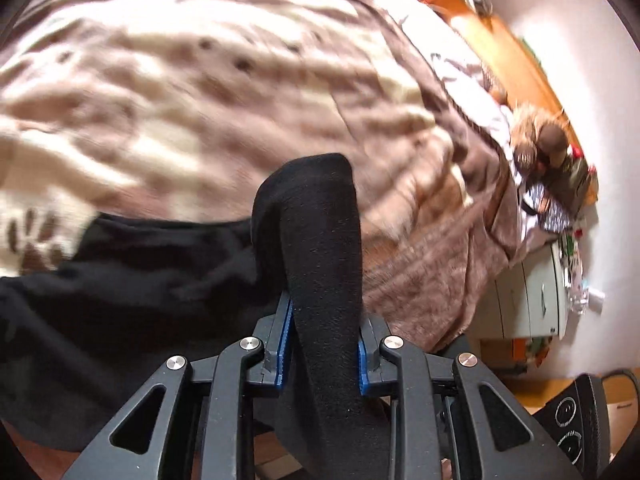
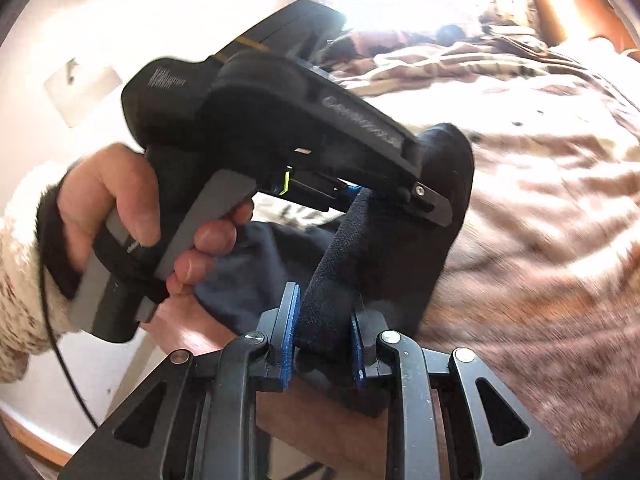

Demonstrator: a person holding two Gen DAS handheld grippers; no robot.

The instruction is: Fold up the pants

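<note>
Clearly, the left gripper (image 1: 322,344) pointed steeply down over the bed's brown blanket (image 1: 200,92), pinching a thick fold of the black pants (image 1: 120,300), which trailed left of it across the blanket. Only the right wrist view showed the person's hand (image 2: 120,208) gripping that tool's handle. The right gripper (image 2: 325,344) was likewise clamped on a band of pants.

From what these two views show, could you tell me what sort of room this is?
Most likely a bedroom: a bed covered by a brown patterned blanket, a wooden headboard along the wall, and a white drawer unit beside it.
</note>
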